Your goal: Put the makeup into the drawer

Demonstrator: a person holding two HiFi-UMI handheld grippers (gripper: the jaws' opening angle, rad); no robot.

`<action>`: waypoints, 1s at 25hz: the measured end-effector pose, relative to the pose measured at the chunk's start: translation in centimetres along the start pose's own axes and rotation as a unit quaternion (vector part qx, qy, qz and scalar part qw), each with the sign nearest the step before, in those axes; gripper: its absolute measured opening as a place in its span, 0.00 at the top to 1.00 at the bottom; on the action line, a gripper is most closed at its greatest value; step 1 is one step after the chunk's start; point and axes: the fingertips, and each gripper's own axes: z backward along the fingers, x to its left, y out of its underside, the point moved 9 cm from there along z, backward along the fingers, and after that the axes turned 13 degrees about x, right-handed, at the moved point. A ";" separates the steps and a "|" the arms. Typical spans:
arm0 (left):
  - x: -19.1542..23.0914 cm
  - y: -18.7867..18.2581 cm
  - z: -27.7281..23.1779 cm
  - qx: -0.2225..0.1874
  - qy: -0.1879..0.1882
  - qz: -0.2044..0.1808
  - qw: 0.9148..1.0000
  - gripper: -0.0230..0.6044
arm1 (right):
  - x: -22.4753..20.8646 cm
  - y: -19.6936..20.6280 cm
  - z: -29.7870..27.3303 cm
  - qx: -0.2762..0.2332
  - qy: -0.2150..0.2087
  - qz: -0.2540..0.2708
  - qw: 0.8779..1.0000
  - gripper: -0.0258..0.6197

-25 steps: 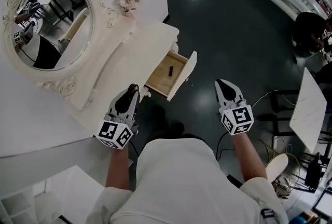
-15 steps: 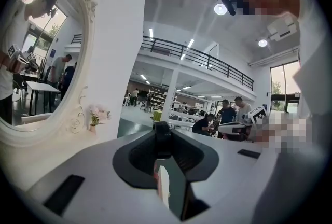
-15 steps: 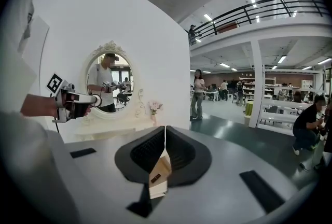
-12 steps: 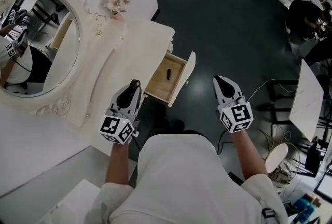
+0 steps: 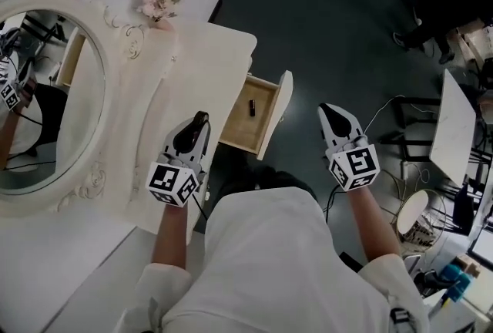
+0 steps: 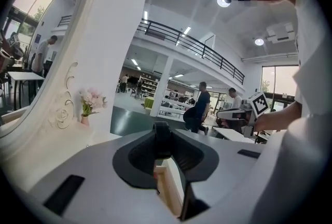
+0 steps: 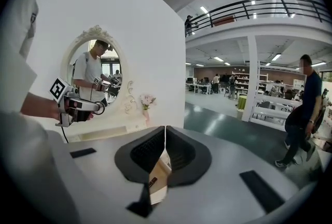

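At dressing table (image 5: pixel 206 54): cream, w/ oval mirror (image 5: pixel 46 92) and small flower vase (image 5: pixel 158 1) on top.
Drawer (image 5: pixel 282 102): pulled out, standing open.
Makeup (image 5: pixel 251 107): 1 small dark stick, lying inside drawer on its wood bottom.
L gripper (image 5: pixel 200 117): over table's near edge, just left of drawer; jaws closed tip to tip, nothing in them.
R gripper (image 5: pixel 327 108): over dark floor (image 5: pixel 331 23), right of drawer, apart from it; jaws together, thin slit only, empty.

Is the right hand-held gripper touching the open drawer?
Apart. Head view shows floor between the right hand-held gripper and the drawer front.
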 end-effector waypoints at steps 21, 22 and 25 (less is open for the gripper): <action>-0.1 3.6 -7.3 0.083 -0.004 0.049 0.995 0.84 | -2.6 -0.1 -7.3 0.058 -0.060 0.035 0.996 0.91; -0.3 4.0 -7.8 0.089 -0.008 0.054 0.995 0.84 | -2.8 0.0 -7.8 0.061 -0.066 0.047 0.995 0.91; -1.1 5.3 -9.3 0.104 -0.021 0.075 0.992 0.84 | -3.7 0.5 -9.4 0.074 -0.091 0.074 0.990 0.91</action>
